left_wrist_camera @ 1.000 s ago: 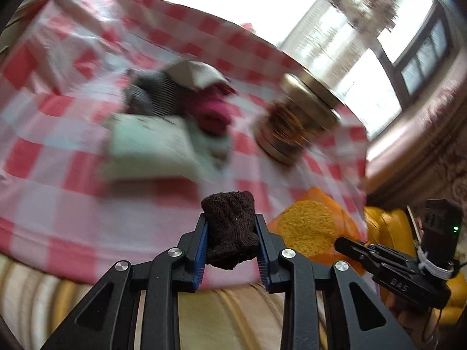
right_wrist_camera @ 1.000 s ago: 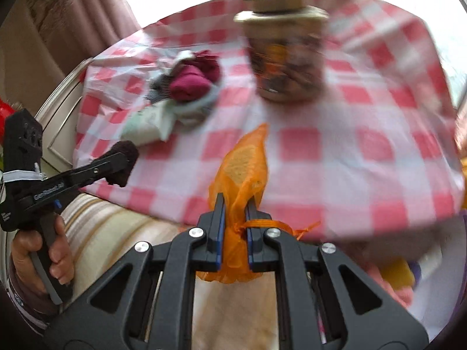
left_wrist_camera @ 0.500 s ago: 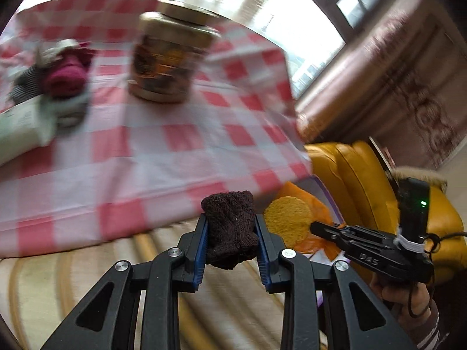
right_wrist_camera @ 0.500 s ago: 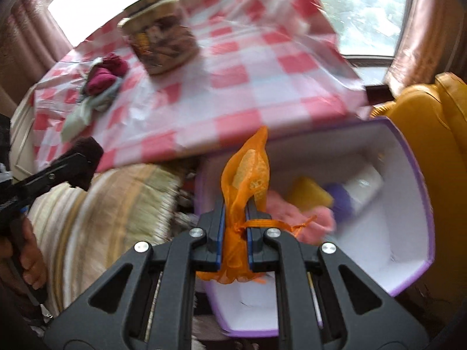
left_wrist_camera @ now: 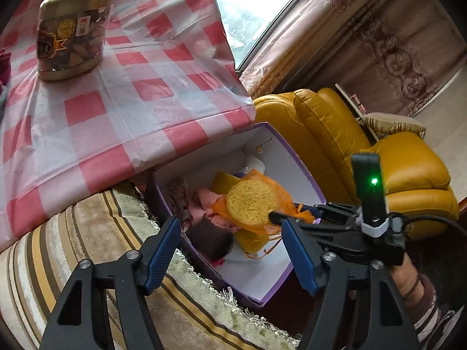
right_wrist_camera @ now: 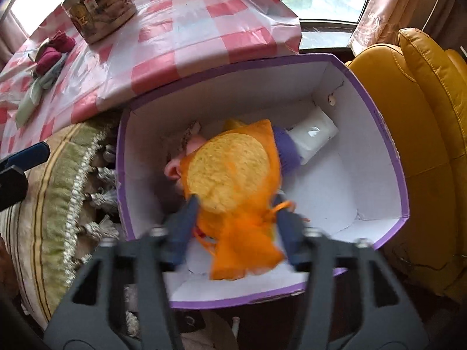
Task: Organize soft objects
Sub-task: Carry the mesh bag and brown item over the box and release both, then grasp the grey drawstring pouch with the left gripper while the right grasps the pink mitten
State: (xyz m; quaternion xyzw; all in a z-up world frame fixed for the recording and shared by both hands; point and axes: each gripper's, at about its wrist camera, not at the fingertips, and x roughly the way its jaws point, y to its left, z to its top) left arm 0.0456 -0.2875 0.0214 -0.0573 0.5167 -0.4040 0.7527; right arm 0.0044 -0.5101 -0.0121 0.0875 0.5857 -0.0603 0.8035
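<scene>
A purple-rimmed white box (left_wrist_camera: 303,172) (right_wrist_camera: 391,157) stands on the floor beside the table. My left gripper (left_wrist_camera: 230,250) is open and empty above it. The dark brown sock (left_wrist_camera: 210,240) lies inside the box. My right gripper (right_wrist_camera: 236,227) is open over the box; its jaws stand apart. The orange mesh bag with a yellow sponge (right_wrist_camera: 230,180) (left_wrist_camera: 252,201) sits between them, loose and blurred, above pink, yellow and purple soft things. More socks and cloths (right_wrist_camera: 49,55) lie on the checked table.
A red-and-white checked tablecloth (left_wrist_camera: 116,102) carries a gold-lidded jar (left_wrist_camera: 73,26) (right_wrist_camera: 99,5). A striped fringed cushion (left_wrist_camera: 73,248) lies left of the box. A yellow leather armchair (left_wrist_camera: 364,151) (right_wrist_camera: 423,116) stands right of it. A white packet (right_wrist_camera: 315,134) lies in the box.
Both grippers swung from the table to over the box. The left gripper opened and the brown sock dropped in. The right gripper opened and let go of the orange bag.
</scene>
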